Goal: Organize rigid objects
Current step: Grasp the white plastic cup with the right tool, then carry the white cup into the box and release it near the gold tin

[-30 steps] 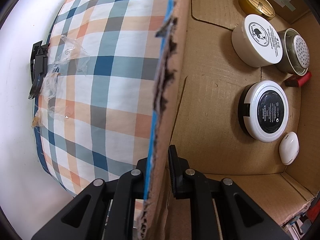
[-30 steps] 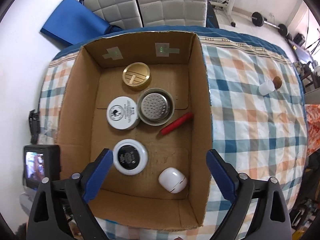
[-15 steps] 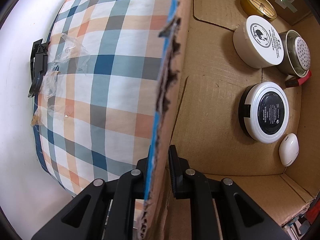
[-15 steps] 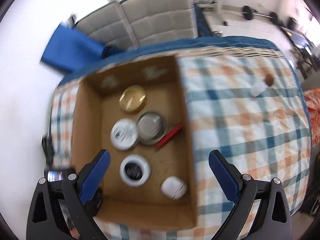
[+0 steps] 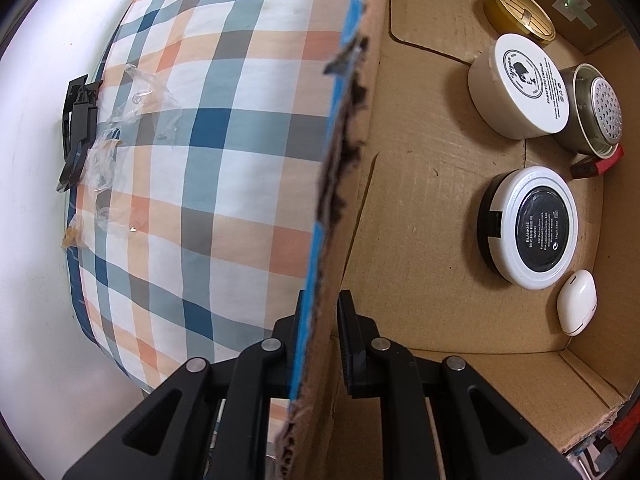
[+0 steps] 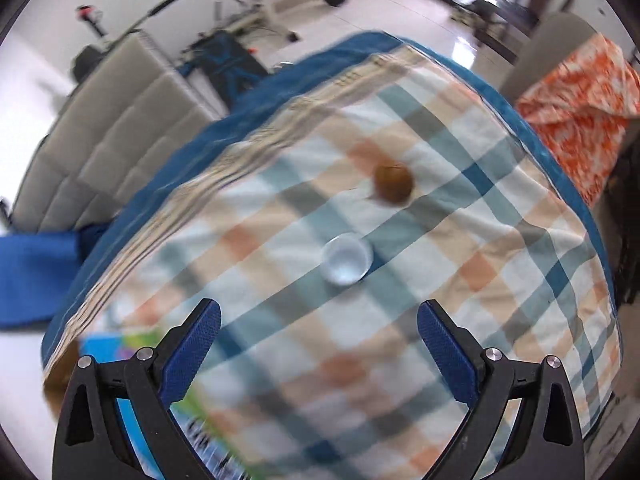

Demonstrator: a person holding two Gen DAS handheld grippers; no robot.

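My left gripper (image 5: 320,316) is shut on the left wall of the cardboard box (image 5: 340,168). Inside the box lie a gold tin (image 5: 520,14), a white cream jar (image 5: 520,84), a metal strainer cup (image 5: 596,116), a red stick (image 5: 596,166), a black-and-white compact (image 5: 528,226) and a small white case (image 5: 576,302). My right gripper (image 6: 318,326) stands open above the checked cloth (image 6: 460,280), with nothing between its fingers. Just ahead of it lie a small white cup (image 6: 346,258) and a brown round object (image 6: 394,182). The right wrist view is blurred.
A black clip (image 5: 76,128) and clear plastic wrapping (image 5: 136,116) lie at the cloth's left edge. Grey padded seats (image 6: 108,132), a blue mat (image 6: 32,276), an orange patterned cloth (image 6: 580,108) and gym gear stand around the table. The box corner (image 6: 60,372) shows at lower left.
The right gripper has swung away from above the box to the right side of the cloth, rolling as it went, and now faces the white cup and brown object. The left gripper has held still.
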